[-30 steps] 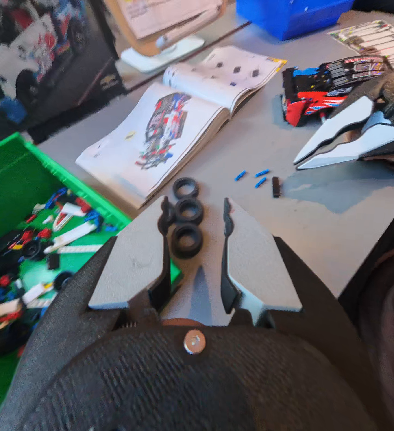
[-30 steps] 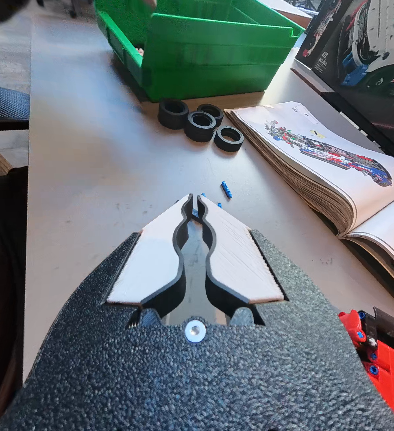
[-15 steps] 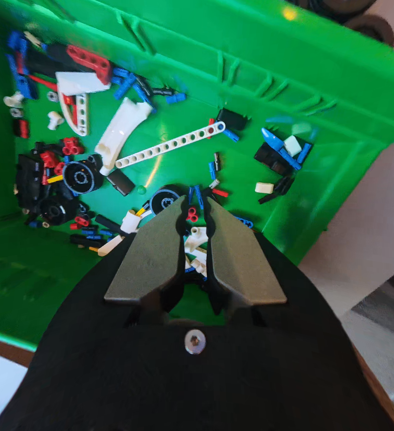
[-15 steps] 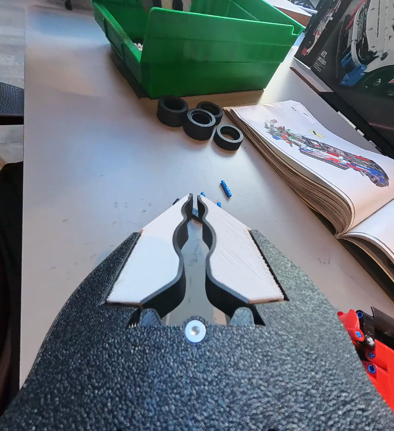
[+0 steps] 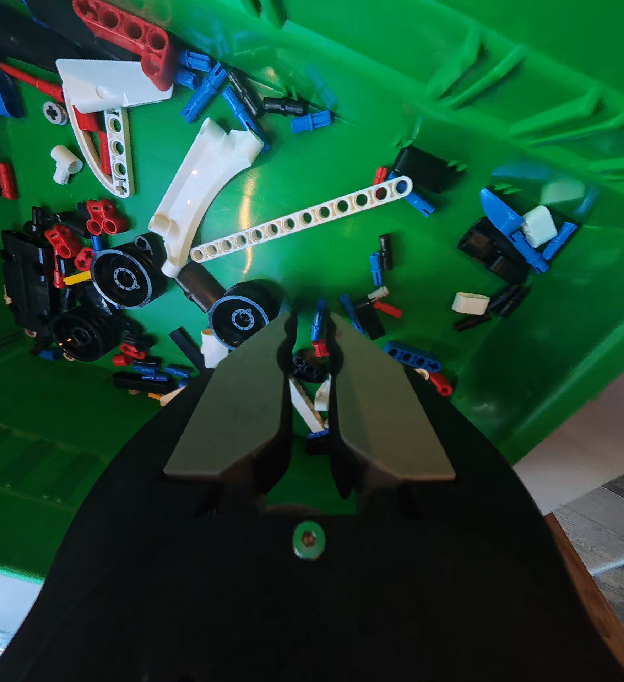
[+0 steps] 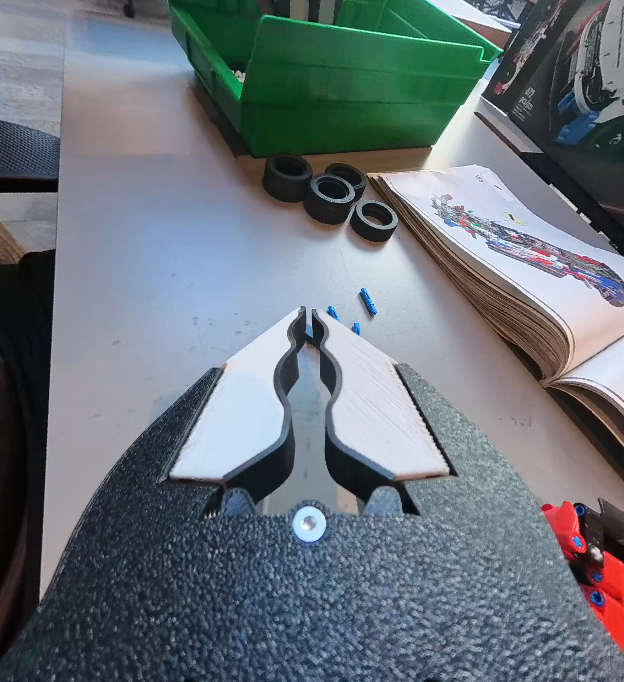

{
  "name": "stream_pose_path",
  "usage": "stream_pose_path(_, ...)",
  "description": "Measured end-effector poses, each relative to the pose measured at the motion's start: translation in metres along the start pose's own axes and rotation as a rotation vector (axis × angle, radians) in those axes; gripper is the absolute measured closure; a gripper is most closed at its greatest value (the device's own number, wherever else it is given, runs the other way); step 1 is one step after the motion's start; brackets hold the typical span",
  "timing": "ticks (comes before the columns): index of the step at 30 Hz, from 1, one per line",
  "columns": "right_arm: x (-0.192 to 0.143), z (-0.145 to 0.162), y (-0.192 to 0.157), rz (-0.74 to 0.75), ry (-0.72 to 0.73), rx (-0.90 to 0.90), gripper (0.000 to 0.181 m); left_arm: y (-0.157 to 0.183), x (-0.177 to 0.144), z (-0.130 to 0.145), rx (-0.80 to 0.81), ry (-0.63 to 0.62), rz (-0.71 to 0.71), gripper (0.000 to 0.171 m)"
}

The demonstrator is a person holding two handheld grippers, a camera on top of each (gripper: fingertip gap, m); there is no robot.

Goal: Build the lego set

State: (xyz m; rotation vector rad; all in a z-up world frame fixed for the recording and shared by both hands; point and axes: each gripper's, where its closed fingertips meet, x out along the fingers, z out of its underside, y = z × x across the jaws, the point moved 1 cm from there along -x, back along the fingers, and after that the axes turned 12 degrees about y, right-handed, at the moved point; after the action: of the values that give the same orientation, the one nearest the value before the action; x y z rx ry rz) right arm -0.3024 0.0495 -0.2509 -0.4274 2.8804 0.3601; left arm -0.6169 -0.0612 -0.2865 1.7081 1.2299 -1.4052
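Showing loose pieces (image 5: 303, 217) inside the green bin (image 5: 487, 92), only the left view.

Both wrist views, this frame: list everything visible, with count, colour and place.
bin: one, green, far end of table.
loose Lego parts: many, mixed colours, in bin.
wheel hubs: three, black, in bin.
tyres: four, black, before bin.
pins: three, blue, on table.
instruction book: one, open, right of tyres.
set box: one, dark, far right.
car model: one, red-black, unfinished.
left gripper: slightly open, over bin.
right gripper: nearly closed, empty.
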Motion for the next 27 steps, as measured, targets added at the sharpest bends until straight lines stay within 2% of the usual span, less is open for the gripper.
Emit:
stream_pose_path(6, 0.000, 0.000, -0.002, -0.007, -0.003, -0.013, 0.179, 0.000, 0.002, -0.001, -0.023, -0.008, 0.006, 0.169)
stream_pose_path(9, 0.000, 0.000, -0.002, -0.007, -0.004, -0.012, 0.179, -0.011, -0.005, 0.000, -0.131, -0.022, -0.056, 0.169)
stream_pose_path(12, -0.001, -0.001, -0.001, 0.000, 0.005, -0.014, 0.181, -0.011, -0.028, -0.029, -0.234, 0.109, -0.078, 0.169)
stream_pose_path(14, -0.002, -0.003, 0.001, 0.015, 0.018, -0.013, 0.181, 0.001, -0.050, -0.060, -0.201, 0.207, -0.090, 0.169)
stream_pose_path(16, -0.004, -0.005, 0.004, 0.031, 0.040, -0.002, 0.181, 0.027, -0.066, -0.097, -0.130, 0.303, -0.066, 0.169)
stream_pose_path(18, -0.006, -0.009, 0.008, 0.049, 0.070, 0.012, 0.181, 0.037, -0.069, -0.113, -0.004, 0.246, -0.190, 0.169)
stream_pose_path(20, -0.008, -0.012, 0.011, 0.063, 0.094, 0.027, 0.181, 0.053, -0.063, -0.126, 0.093, 0.192, -0.251, 0.170)
stream_pose_path(23, -0.011, -0.015, 0.014, 0.075, 0.119, 0.040, 0.181, 0.041, -0.067, -0.138, 0.129, 0.165, -0.411, 0.170)
stream_pose_path(27, -0.012, -0.016, 0.012, 0.078, 0.125, 0.019, 0.181, 0.025, -0.066, -0.127, 0.005, 0.177, -0.340, 0.169)
